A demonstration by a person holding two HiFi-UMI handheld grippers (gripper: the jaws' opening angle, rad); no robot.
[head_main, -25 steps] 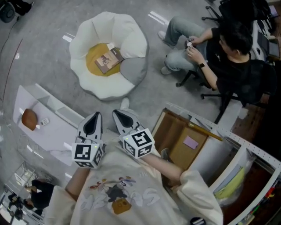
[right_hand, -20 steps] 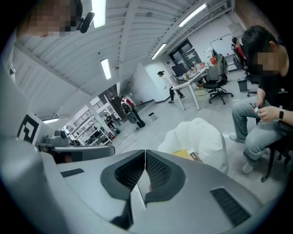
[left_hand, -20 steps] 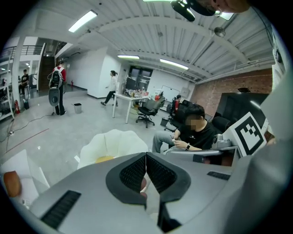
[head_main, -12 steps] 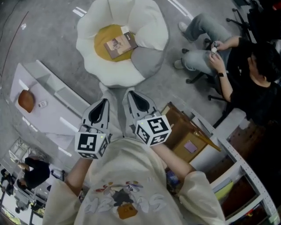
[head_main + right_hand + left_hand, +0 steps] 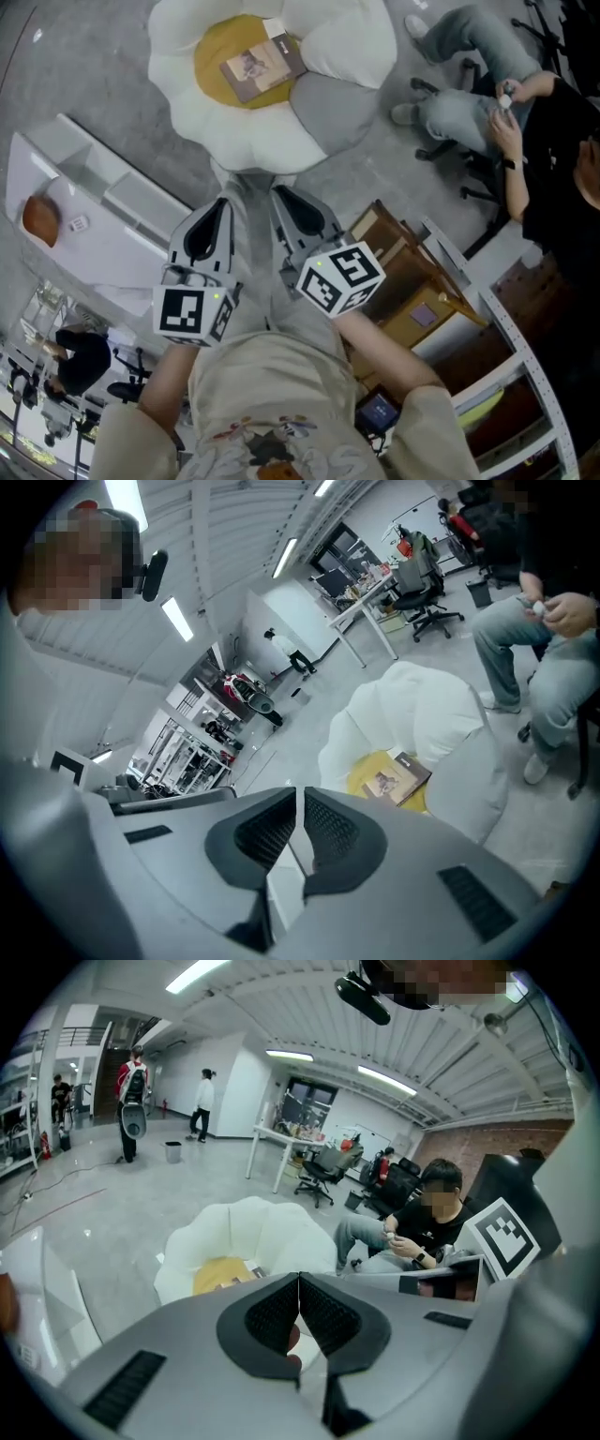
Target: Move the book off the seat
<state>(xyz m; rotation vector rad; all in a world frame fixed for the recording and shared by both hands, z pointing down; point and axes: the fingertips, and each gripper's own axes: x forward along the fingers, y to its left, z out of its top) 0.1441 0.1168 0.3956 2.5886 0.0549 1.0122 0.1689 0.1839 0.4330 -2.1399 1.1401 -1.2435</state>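
Book (image 5: 263, 67) flat on seat (image 5: 234, 131), untouched.

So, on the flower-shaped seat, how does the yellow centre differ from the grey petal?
Colour: the yellow centre is mustard yellow, while the grey petal is plain grey.
Place: the yellow centre sits in the middle, ringed by petals. The grey petal is on the rim of the seat.
Load: the book lies mainly on the yellow centre, while the grey petal looks bare.
Both look like soft, padded parts of that seat.
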